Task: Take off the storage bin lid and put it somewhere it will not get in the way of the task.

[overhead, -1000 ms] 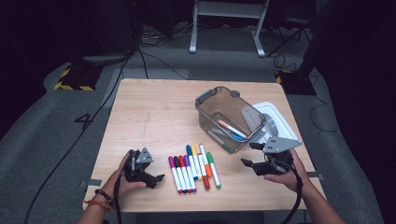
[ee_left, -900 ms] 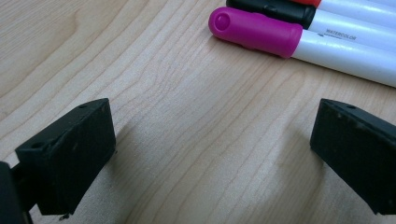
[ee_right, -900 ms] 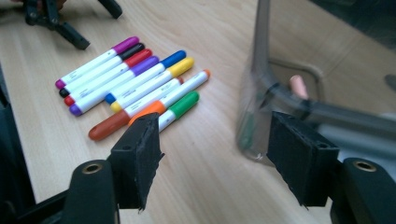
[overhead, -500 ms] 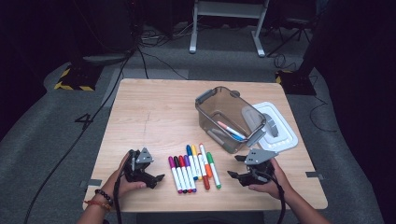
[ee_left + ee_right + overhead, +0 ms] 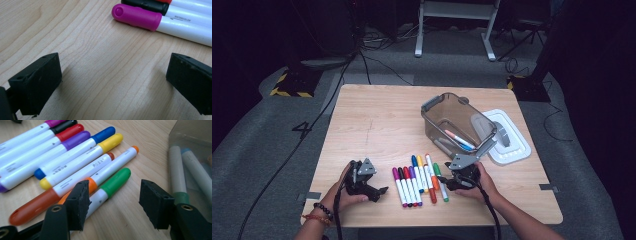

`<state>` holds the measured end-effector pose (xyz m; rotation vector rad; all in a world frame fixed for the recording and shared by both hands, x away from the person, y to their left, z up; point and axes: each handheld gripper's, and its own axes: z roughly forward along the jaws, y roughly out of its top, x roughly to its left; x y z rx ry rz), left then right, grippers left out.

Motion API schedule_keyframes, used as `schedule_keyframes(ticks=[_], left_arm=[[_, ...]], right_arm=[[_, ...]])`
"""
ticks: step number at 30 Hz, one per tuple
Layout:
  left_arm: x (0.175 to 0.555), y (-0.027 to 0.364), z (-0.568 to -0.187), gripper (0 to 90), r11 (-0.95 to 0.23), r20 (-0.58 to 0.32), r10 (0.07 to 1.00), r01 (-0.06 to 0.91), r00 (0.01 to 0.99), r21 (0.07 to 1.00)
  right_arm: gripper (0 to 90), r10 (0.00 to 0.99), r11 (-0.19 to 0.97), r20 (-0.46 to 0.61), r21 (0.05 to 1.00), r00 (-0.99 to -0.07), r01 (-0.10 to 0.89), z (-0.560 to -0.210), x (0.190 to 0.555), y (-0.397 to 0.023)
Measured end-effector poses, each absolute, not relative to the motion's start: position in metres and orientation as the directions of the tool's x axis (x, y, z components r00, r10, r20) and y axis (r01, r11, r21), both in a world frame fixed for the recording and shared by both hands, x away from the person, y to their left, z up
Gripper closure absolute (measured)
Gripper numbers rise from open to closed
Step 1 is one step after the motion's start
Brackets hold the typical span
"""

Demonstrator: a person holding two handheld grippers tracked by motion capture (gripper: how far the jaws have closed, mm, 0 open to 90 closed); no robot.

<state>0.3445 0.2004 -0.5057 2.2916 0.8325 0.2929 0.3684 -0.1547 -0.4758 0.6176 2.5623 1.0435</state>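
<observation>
A row of several capped markers point(image 5: 417, 180) lies on the wooden table point(image 5: 377, 125) near its front edge. My right gripper point(image 5: 443, 181) is low at the row's right end. In the right gripper view, my right gripper point(image 5: 115, 202) stands open. Its jaws have just been closing around the green-capped marker point(image 5: 112, 183), and the pads do not press on it. An orange marker point(image 5: 40, 203) lies beside the left jaw. My left gripper point(image 5: 379, 192) rests left of the row. Seen from its own camera, the left gripper point(image 5: 112, 82) is open over bare wood, short of the pink-capped marker point(image 5: 140, 17).
A clear plastic bin point(image 5: 457, 122) with a few markers point(image 5: 459, 140) inside stands behind the right hand, and in the right gripper view the bin point(image 5: 190, 145) is close on the right. Its white lid point(image 5: 507, 137) lies to the bin's right. Floor cables run beyond the table.
The right hand has come down and leftward from beside the bin to the green marker at the row's right end. The left hand has not moved.
</observation>
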Motion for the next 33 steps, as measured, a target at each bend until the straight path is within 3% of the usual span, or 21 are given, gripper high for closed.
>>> schedule_keyframes(ticks=[18, 21, 23, 26, 33], left_arm=[[0.345, 0.200, -0.506, 0.4, -0.569, -0.017, 0.637, 0.486, 0.771, 0.663], [0.345, 0.200, -0.506, 0.4, -0.570, -0.017, 0.637, 0.486, 0.771, 0.663], [0.344, 0.200, -0.506, 0.4, -0.568, -0.019, 0.638, 0.487, 0.770, 0.663], [0.344, 0.200, -0.506, 0.4, -0.568, -0.019, 0.638, 0.487, 0.770, 0.664], [0.344, 0.200, -0.506, 0.4, -0.568, -0.019, 0.638, 0.487, 0.770, 0.664]], right_arm=[[47.9, 0.557, 0.631, -0.044, 0.671, -0.829, 0.388, -0.491, 0.386, -0.162], [56.4, 0.577, 0.622, -0.040, 0.669, -0.816, 0.407, -0.490, 0.387, -0.166], [66.8, 0.570, 0.622, -0.032, 0.670, -0.821, 0.406, -0.490, 0.386, -0.171], [73.0, 0.560, 0.628, -0.039, 0.671, -0.827, 0.393, -0.490, 0.385, -0.176], [73.5, 0.545, 0.632, -0.020, 0.666, -0.838, 0.396, -0.489, 0.378, -0.188]])
